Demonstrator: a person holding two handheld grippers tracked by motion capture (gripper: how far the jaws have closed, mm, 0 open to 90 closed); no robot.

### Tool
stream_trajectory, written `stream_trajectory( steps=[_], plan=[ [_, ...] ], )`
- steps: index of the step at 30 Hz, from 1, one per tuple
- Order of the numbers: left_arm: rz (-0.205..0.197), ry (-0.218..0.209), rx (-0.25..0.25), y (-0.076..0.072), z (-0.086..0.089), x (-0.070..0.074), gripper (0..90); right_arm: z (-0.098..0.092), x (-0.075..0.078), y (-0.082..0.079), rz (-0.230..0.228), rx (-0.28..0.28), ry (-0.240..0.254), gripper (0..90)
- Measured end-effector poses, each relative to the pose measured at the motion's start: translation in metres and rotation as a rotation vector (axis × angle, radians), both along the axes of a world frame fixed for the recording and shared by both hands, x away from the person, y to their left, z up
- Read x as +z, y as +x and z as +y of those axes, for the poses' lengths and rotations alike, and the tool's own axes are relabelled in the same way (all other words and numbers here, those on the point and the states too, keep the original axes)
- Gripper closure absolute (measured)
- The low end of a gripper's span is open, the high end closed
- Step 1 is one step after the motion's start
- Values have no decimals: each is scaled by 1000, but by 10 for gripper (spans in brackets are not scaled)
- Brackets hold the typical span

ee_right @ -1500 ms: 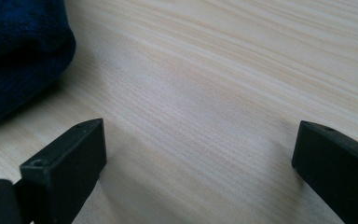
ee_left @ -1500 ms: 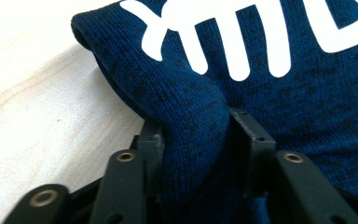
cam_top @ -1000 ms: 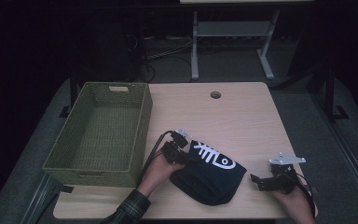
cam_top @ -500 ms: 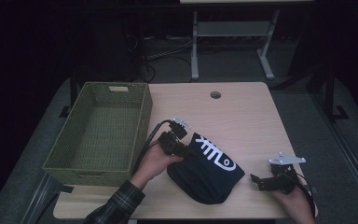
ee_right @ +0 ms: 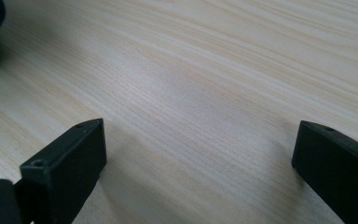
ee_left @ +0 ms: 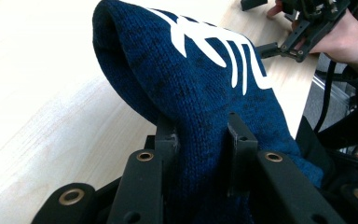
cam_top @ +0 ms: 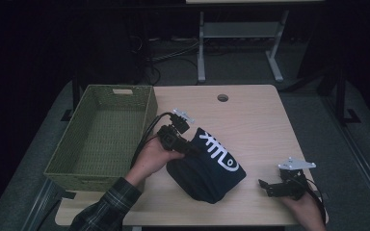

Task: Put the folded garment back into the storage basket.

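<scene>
Fingers of the left gripper (cam_top: pixel 189 147) pinch the near-left edge of the dark blue knit hat (cam_top: pixel 207 168), whose long side runs toward 4 o'clock on the table (cam_top: pixel 255 115), with the green basket (cam_top: pixel 101 139) at 9 o'clock, while the right gripper (cam_top: pixel 265 185) rests spread wide and empty.
</scene>
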State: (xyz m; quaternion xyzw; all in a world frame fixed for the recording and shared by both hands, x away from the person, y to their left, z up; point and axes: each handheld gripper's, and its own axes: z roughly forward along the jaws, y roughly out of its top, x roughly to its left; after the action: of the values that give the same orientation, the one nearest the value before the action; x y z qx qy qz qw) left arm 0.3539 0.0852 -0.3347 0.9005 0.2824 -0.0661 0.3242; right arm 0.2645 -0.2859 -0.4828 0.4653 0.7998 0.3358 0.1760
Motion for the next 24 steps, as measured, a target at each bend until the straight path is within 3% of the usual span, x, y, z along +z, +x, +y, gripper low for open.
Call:
stream_trajectory(
  steps=[10,24],
  plan=[
    [-30,34,-25,-2,7,29,717,0,0,0,0,0,0,27],
    [-74,47,-3,-2,27,70,716,0,0,0,0,-1,0,27]
  ],
)
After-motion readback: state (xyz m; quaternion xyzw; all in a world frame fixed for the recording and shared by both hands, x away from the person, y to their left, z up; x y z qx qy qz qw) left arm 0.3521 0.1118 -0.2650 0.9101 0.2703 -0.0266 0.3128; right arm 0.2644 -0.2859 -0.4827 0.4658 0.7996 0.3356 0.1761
